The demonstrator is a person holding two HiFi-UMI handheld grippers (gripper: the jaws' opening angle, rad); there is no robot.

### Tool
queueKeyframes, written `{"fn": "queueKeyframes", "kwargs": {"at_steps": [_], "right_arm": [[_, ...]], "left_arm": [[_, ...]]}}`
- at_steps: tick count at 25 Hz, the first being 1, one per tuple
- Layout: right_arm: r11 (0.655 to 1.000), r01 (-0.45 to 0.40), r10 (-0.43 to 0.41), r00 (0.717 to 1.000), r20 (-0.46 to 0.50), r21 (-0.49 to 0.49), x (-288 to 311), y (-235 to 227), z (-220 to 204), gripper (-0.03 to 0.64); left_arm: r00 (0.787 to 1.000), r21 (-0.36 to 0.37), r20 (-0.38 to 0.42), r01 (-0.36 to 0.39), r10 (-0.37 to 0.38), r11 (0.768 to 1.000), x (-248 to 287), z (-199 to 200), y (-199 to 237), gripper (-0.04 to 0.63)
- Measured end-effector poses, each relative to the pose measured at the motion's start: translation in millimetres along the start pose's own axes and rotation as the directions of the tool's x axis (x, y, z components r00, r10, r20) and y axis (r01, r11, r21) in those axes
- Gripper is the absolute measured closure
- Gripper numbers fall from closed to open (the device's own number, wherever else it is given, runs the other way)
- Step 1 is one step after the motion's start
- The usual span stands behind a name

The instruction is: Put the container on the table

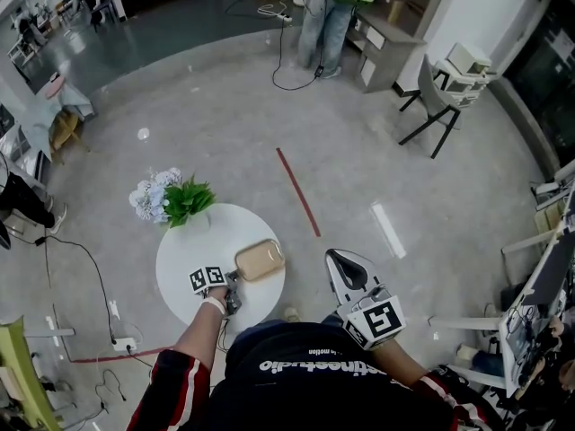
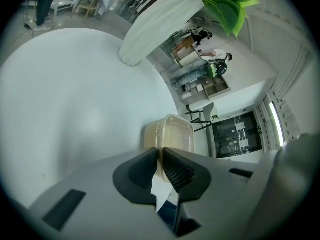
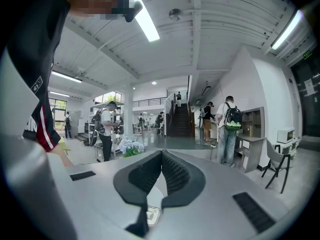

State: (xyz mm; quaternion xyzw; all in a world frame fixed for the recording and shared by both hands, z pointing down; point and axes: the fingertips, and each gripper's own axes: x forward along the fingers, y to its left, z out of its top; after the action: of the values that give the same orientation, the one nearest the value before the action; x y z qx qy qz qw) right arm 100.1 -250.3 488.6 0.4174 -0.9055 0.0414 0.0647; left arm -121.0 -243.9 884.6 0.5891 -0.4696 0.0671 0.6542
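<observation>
The floor (image 1: 225,106) takes up most of the head view, with a red tape line (image 1: 297,192) at 1 o'clock from the table. The round white table (image 1: 193,250) stands left of centre. A bunch of flowers (image 1: 172,198) with green leaves sits at its 11 o'clock edge.

The container (image 1: 260,260), a tan rectangular tub with rounded corners, lies over the 3 o'clock edge of the tabletop. No view shows whether its base touches the surface.

Left gripper (image 1: 234,281): positioned over the table, at 8 o'clock from the container. In the left gripper view (image 2: 161,153) the jaws stand only a narrow gap apart, and that gap is filled by the near rim of the container (image 2: 172,134). Both pads press on the rim, so the tub is gripped by its edge, with its body extending away toward 12 o'clock.

Right gripper (image 1: 340,263): held off the table, at 3 o'clock from it and well apart from the container. In the right gripper view (image 3: 161,155) the jaws are fully together, tips meeting, with nothing between them.
</observation>
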Motion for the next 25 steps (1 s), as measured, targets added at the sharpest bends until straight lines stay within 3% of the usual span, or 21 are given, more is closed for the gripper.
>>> {"fn": "queueKeyframes", "kwargs": {"at_steps": [16, 25], "right_arm": [[1.000, 0.018, -0.018, 1.000, -0.013, 0.006, -4, -8, -2, 0.601], [1.000, 0.008, -0.008, 1.000, -0.024, 0.015, -8, -4, -1, 0.601]], "left_arm": [[1.000, -0.060, 0.014, -0.024, 0.025, 0.998, 9, -2, 14, 0.545], [0.997, -0.047, 0.046, -0.057, 0.059, 0.997, 5, -4, 15, 0.524]]}}
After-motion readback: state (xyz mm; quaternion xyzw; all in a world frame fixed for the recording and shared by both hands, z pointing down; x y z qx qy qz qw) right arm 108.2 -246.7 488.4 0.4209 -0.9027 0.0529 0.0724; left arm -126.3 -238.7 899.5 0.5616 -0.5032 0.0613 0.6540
